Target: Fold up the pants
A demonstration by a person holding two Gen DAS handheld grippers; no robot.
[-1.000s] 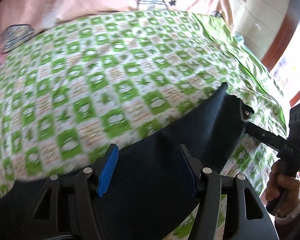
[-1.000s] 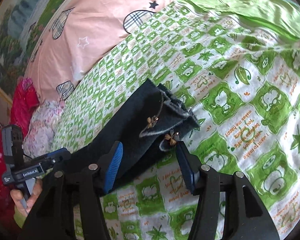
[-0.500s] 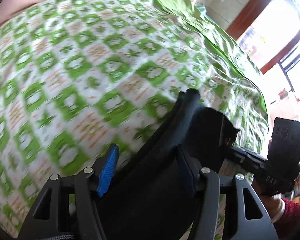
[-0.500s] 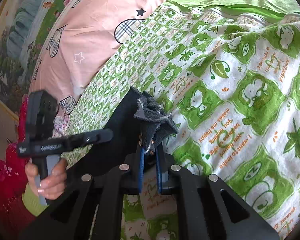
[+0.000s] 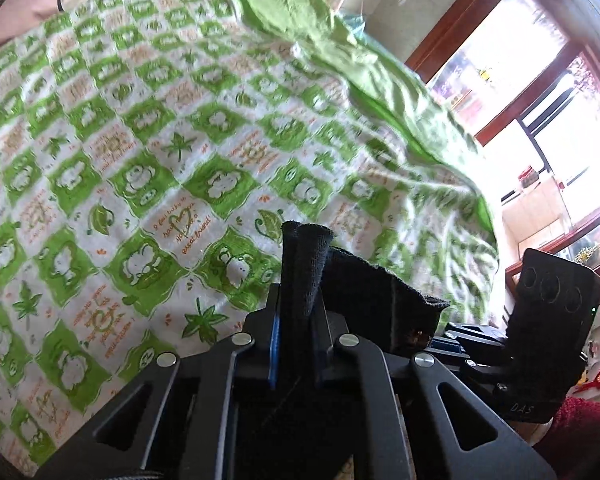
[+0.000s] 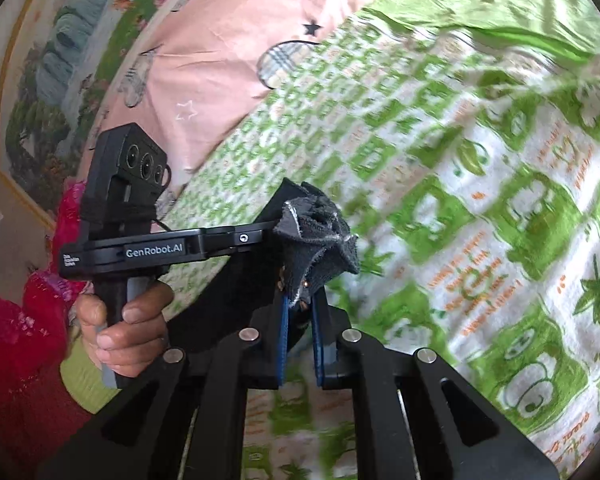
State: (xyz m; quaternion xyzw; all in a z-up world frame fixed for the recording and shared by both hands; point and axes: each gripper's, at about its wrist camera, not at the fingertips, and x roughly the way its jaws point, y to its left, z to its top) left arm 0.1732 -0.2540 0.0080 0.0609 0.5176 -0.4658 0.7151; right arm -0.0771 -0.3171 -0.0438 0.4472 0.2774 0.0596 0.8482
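The dark navy pants [image 5: 364,280] are bunched and held up above the bed between both grippers. My left gripper [image 5: 298,312] is shut on a rolled edge of the pants [image 5: 306,256]. My right gripper [image 6: 300,312] is shut on a crumpled hem of the pants [image 6: 320,232] with grey frayed edges. In the right wrist view the left gripper [image 6: 268,236] reaches in from the left and meets the same bunch of cloth. In the left wrist view the right gripper's body [image 5: 548,332] sits close at the right.
A green and white checked bedspread [image 5: 180,140] covers the bed under both grippers. A pink blanket [image 6: 228,40] lies at the far side. Red cloth [image 6: 16,352] is at the left. A bright window [image 5: 560,92] is at the right.
My left gripper has shut on the pants edge. Both grippers have lifted the cloth off the bed and come closer together. My right gripper stays shut on the hem.
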